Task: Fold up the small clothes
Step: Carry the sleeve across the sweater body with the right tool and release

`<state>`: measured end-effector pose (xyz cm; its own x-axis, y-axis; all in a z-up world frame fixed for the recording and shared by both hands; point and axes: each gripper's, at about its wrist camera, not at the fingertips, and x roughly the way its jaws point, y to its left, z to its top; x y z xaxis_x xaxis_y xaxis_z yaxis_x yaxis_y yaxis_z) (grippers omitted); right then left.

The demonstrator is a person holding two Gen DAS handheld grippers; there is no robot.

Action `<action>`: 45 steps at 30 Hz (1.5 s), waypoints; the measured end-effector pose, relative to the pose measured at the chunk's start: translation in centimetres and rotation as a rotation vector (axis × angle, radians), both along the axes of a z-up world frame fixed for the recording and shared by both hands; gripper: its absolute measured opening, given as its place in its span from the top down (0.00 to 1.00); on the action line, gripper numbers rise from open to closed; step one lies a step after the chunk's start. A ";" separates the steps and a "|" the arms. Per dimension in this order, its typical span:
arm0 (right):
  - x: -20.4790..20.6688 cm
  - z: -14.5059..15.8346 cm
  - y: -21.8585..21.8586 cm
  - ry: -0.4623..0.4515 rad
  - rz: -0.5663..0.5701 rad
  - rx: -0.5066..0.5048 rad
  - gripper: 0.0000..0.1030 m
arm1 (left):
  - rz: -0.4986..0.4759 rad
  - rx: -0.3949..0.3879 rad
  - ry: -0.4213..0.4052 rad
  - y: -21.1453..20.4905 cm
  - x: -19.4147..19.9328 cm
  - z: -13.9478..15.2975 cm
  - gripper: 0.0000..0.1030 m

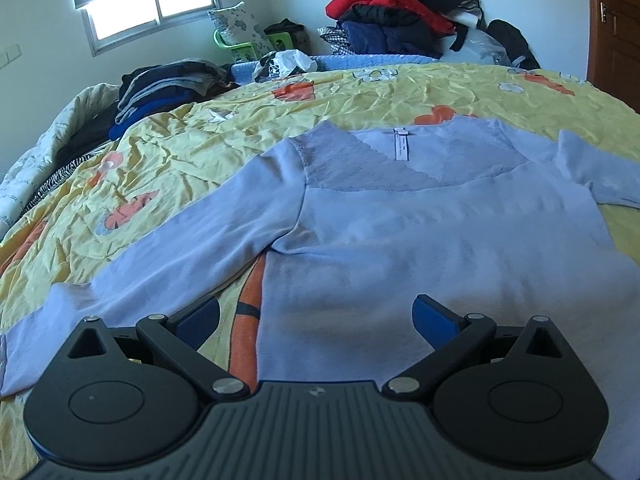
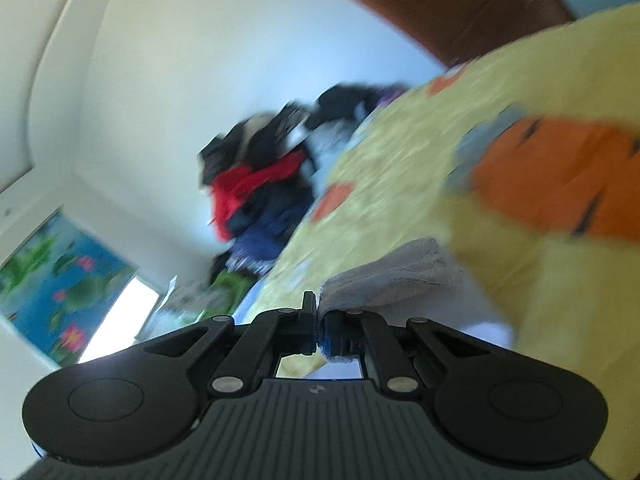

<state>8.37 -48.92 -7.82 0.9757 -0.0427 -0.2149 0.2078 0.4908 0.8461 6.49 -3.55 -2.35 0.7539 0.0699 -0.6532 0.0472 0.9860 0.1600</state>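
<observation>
We see a pale blue long-sleeved top [image 1: 420, 216] spread flat, neckline away from the camera, on a bed covered by a yellow sheet [image 1: 192, 152] printed with orange fish. One sleeve [image 1: 168, 240] runs out to the left across the sheet. The left hand-held gripper [image 1: 316, 316] hovers over the lower hem with its blue-padded fingers [image 1: 434, 320] spread wide and nothing between them. The right hand-held gripper [image 2: 318, 324] is clenched, and we find a bunched fold of pale fabric [image 2: 392, 276] pinched between its pads; this view is tilted and blurred. At the far edge of the bed we note a heap of red and dark clothes [image 1: 396, 12], and at left a stack of folded dark garments [image 1: 168, 88].
</observation>
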 end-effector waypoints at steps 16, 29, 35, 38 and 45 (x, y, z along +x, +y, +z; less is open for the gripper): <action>8.9 2.7 16.1 -0.001 0.367 0.078 0.92 | 0.069 -0.029 -0.020 3.7 0.0 0.4 0.00; 12.7 2.6 30.2 0.090 0.585 0.007 0.92 | 0.117 -0.075 -0.008 7.5 -0.4 0.8 0.00; 13.6 2.4 34.2 0.114 0.655 -0.018 0.92 | 0.137 -0.073 0.001 8.5 -0.7 0.7 0.00; 14.0 2.0 35.5 0.132 0.686 -0.029 0.92 | 0.149 -0.071 -0.007 9.0 -0.9 0.8 0.00; 14.9 2.2 39.1 0.196 0.769 -0.127 0.51 | 0.174 -0.079 -0.005 10.1 -1.3 1.0 0.00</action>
<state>23.30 -9.83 -5.57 0.6868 0.5905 -0.4238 -0.0892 0.6471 0.7571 5.19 6.52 -1.39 0.7380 0.1479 -0.6584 -0.1252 0.9888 0.0817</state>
